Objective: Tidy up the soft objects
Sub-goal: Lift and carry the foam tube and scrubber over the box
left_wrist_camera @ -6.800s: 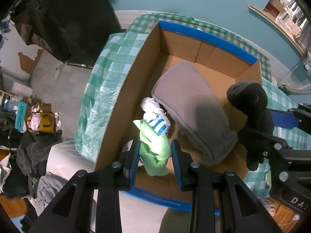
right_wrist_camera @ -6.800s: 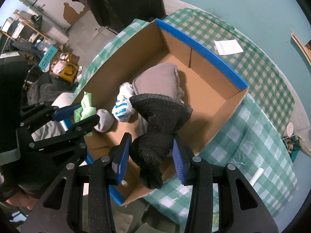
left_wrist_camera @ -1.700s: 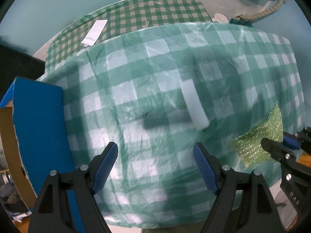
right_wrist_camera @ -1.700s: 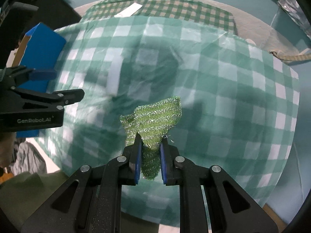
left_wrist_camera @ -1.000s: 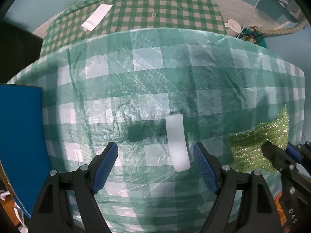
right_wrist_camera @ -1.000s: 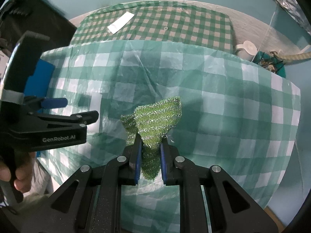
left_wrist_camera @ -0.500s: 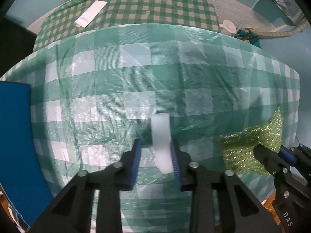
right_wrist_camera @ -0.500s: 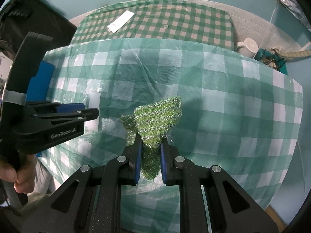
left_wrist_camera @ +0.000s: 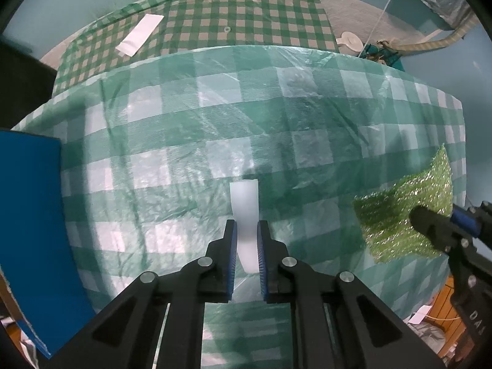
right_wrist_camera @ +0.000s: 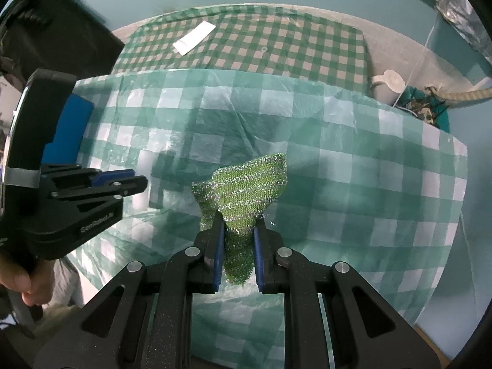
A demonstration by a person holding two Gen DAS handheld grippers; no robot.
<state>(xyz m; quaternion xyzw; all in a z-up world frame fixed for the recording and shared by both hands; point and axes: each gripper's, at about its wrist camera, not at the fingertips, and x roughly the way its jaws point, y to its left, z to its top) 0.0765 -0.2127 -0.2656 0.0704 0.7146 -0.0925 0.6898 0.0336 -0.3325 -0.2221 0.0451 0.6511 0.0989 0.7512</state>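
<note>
My left gripper [left_wrist_camera: 247, 247] is shut on a white foam strip [left_wrist_camera: 244, 212] that lies on the green checked plastic cloth [left_wrist_camera: 215, 129]. My right gripper [right_wrist_camera: 237, 240] is shut on a glittery green cloth [right_wrist_camera: 246, 184] and holds it above the table. The green cloth also shows at the right of the left wrist view [left_wrist_camera: 406, 215]. The left gripper shows at the left of the right wrist view [right_wrist_camera: 101, 184]. The cardboard box's blue flap [left_wrist_camera: 33, 230] is at the left edge.
A second table with a smaller green check cloth [left_wrist_camera: 233, 27] stands behind, with a white paper slip [left_wrist_camera: 140, 35] on it. A white jug [right_wrist_camera: 389, 84] and a basket sit on the floor at the right. A dark cabinet [right_wrist_camera: 55, 30] is at the left.
My left gripper closed on the white foam strip, which it had moved over with open jaws. My right gripper keeps holding the green cloth, nearly still.
</note>
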